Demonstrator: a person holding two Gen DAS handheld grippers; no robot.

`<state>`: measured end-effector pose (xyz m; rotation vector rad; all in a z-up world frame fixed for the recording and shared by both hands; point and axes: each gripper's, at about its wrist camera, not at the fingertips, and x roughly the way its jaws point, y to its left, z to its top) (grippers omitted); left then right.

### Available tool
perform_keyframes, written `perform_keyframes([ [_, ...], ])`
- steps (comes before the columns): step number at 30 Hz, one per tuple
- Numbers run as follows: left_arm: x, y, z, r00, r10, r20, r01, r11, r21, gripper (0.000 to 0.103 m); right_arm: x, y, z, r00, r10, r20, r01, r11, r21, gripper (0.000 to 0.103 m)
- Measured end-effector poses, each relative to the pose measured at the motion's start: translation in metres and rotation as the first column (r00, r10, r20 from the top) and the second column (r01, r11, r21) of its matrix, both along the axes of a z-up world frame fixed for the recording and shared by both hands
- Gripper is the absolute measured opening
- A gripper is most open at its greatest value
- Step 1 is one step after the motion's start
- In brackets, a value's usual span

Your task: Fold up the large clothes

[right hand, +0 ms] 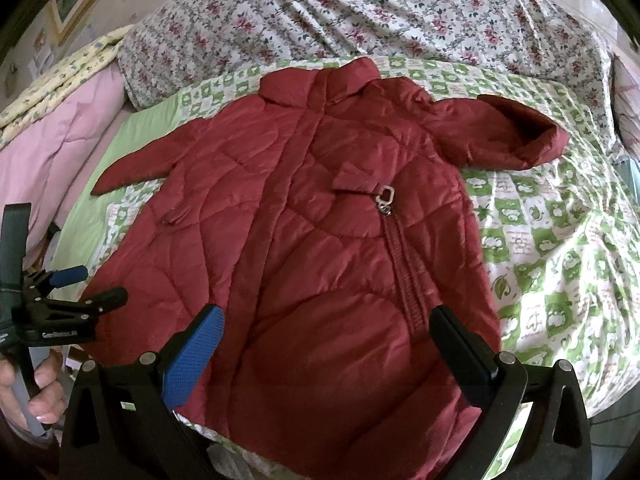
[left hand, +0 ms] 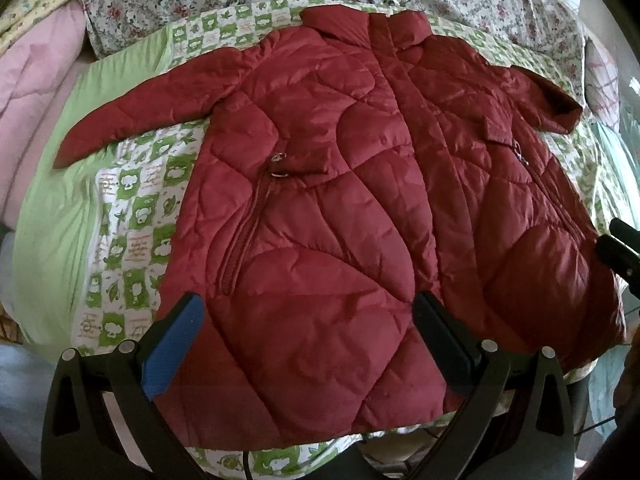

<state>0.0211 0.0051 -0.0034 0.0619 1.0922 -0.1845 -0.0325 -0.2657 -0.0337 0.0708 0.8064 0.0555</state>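
Dark red quilted puffer jacket [left hand: 340, 200] spread flat, front up, on green-checked bedsheet [left hand: 132, 216]; left gripper [left hand: 308, 344], right gripper [right hand: 326, 344] hover wide open, empty, over near hem.

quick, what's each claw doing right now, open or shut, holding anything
Left claw: open, holding nothing, above the red coat.
Right claw: open, holding nothing, also above the coat.

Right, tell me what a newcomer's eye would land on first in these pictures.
The big dark red quilted puffer coat dominates, spread front-up across the green-and-white patterned sheet, sleeves out to both sides. Next, the silver zipper pull glinting at its chest pocket. In front, the left gripper and right gripper hover open over the near hem.
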Motion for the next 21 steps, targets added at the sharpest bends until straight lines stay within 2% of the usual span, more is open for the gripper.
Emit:
perform_keyframes([
  [5, 0.011, 0.004, -0.002, 1.0, 0.022, -0.003, -0.022, 0.999, 0.04, 0.103, 0.008, -0.014, 0.003, 1.0, -0.025, -0.004, 0.025, 0.999, -0.02, 0.103],
  [12, 0.034, 0.011, -0.004, 0.998, 0.043, -0.036, -0.043, 0.999, 0.014, 0.103, 0.024, -0.043, 0.015, 0.997, -0.08, 0.022, 0.081, 0.995, -0.05, 0.103],
  [21, 0.067, 0.019, 0.004, 0.998, 0.066, -0.01, -0.066, 0.998, 0.0, 0.103, 0.07, -0.109, 0.034, 0.982, -0.174, 0.075, 0.176, 0.984, -0.023, 0.101],
])
